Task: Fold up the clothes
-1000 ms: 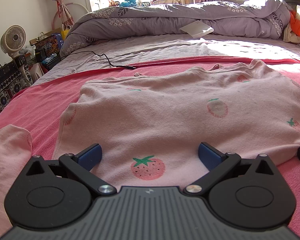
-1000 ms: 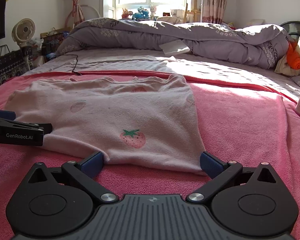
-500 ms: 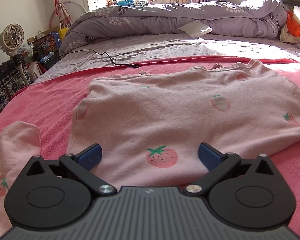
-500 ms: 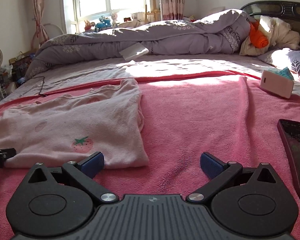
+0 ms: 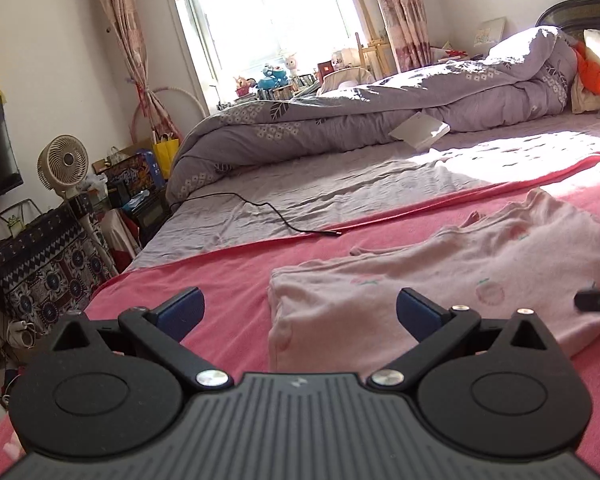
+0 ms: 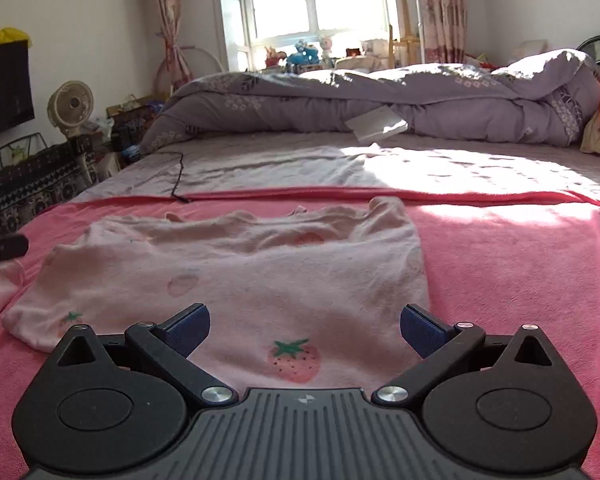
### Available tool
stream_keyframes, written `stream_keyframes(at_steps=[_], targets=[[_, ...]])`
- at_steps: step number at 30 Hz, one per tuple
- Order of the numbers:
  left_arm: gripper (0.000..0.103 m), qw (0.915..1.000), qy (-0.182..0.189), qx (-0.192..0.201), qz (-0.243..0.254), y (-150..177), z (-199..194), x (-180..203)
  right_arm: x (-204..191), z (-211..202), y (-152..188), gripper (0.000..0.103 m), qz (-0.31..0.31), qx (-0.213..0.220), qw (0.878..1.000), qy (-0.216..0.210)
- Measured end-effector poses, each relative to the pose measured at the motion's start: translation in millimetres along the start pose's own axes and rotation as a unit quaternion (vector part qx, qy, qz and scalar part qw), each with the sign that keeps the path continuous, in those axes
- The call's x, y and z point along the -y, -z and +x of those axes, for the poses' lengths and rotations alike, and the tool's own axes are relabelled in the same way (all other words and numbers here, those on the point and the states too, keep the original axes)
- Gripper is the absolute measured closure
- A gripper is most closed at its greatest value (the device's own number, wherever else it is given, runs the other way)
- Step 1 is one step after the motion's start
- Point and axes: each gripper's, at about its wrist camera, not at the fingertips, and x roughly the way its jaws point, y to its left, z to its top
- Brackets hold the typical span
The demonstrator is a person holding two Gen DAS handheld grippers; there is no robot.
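A pale pink strawberry-print garment [image 6: 260, 272] lies flat on the pink blanket [image 6: 520, 280]. My right gripper [image 6: 304, 330] hovers open over its near hem, a strawberry print between the blue fingertips [image 6: 188, 330]. In the left wrist view the same garment [image 5: 440, 280] stretches to the right. My left gripper [image 5: 298, 312] is open and holds nothing, straddling the garment's left edge, with its left fingertip over bare blanket [image 5: 220, 276]. The other gripper's black tip [image 5: 596, 300] shows at the right edge. In the right wrist view the left gripper's black tip [image 6: 4, 248] sits at the far left.
A rolled purple duvet [image 6: 380, 100] and a white box [image 6: 376, 122] lie at the far side. A black cable [image 5: 268, 208] crosses the grey sheet. A fan [image 5: 62, 164], a patterned cabinet [image 5: 40, 260] and clutter stand off the bed's left side.
The left gripper has swung left, so the garment now sits to its right. The right gripper has swung back left from bare blanket to over the garment's hem. Both stay open.
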Motion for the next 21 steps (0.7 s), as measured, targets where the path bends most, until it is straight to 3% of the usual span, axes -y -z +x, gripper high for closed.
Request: stream_keyframes(at_steps=[4,8,11,15,19,21], targets=[[0.0,0.9992,-0.015,-0.037,-0.001,-14,70,11,-12,0,3,0.0,-0.025,-0.003,1.0,0.013],[0.0,0.9894,-0.107,-0.096,0.024,13,147,17,-5,-3,6,0.0,-0.007,0.001,1.0,-0.004],[0.0,0.9924,-0.083,-0.089,-0.018,16,148,1,-7,-8,6,0.0,-0.03,-0.008,0.999,-0.015],[0.0,0.9927,-0.078,-0.089,-0.023,17,147,-1,-16,-26,1,0.0,-0.11,-0.034,0.993,-0.04],[0.0,0.9929,-0.073,-0.089,-0.028,18,146,-3,-31,-37,-19,0.0,-0.096,0.028,0.993,-0.066],[0.0,0.993,-0.07,-0.089,-0.031,19,146,-4,-48,-24,-31,0.0,-0.088,0.054,0.992,-0.076]])
